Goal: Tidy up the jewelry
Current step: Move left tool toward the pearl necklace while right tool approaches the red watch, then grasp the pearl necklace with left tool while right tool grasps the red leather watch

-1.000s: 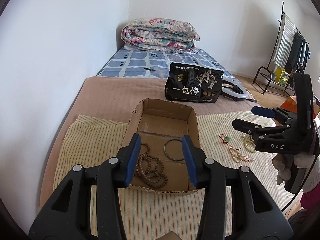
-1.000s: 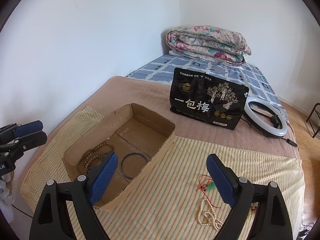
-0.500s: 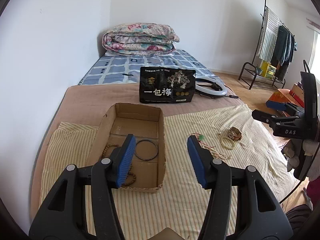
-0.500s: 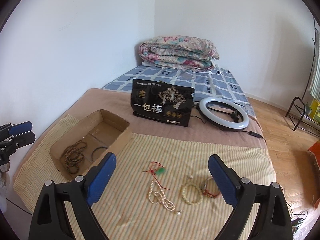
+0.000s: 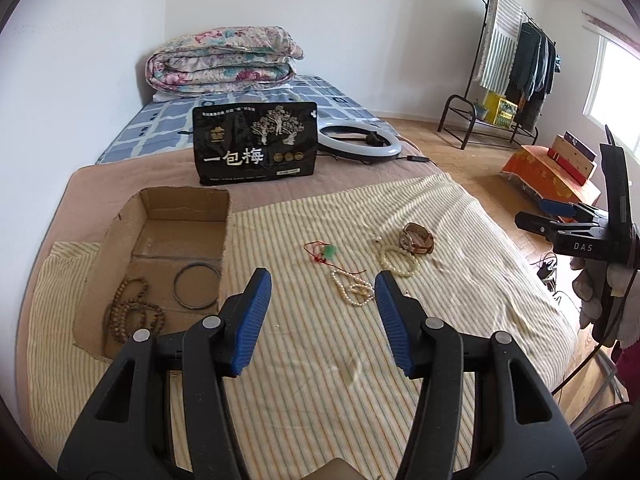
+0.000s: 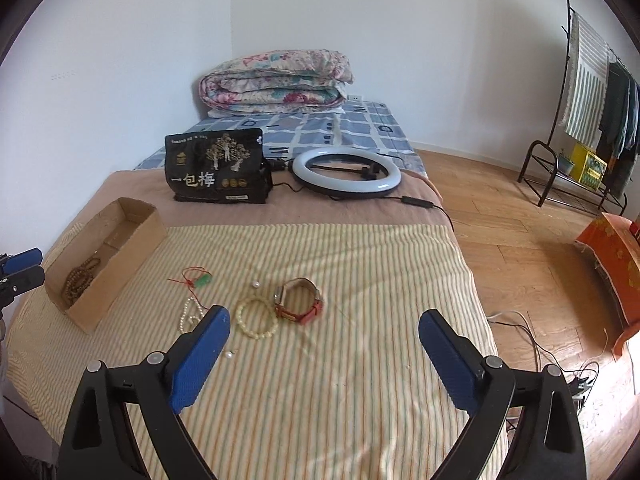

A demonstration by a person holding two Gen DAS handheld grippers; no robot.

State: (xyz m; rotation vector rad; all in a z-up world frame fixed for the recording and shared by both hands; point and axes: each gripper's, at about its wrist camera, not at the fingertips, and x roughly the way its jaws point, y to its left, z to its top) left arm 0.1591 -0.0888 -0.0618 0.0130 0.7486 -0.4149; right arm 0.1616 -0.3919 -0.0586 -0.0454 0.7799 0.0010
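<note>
Both claws hang empty above the striped cloth.

My left gripper (image 5: 322, 312) gapes partway, my right gripper (image 6: 324, 344) wide. Just ahead of my left lies the pearl strand (image 5: 352, 290); I should settle low and pinch one loop cleanly. Farther left, the cardboard box (image 5: 224, 216) waits; its wall hides part of the wooden beads (image 6: 80, 276).
</note>
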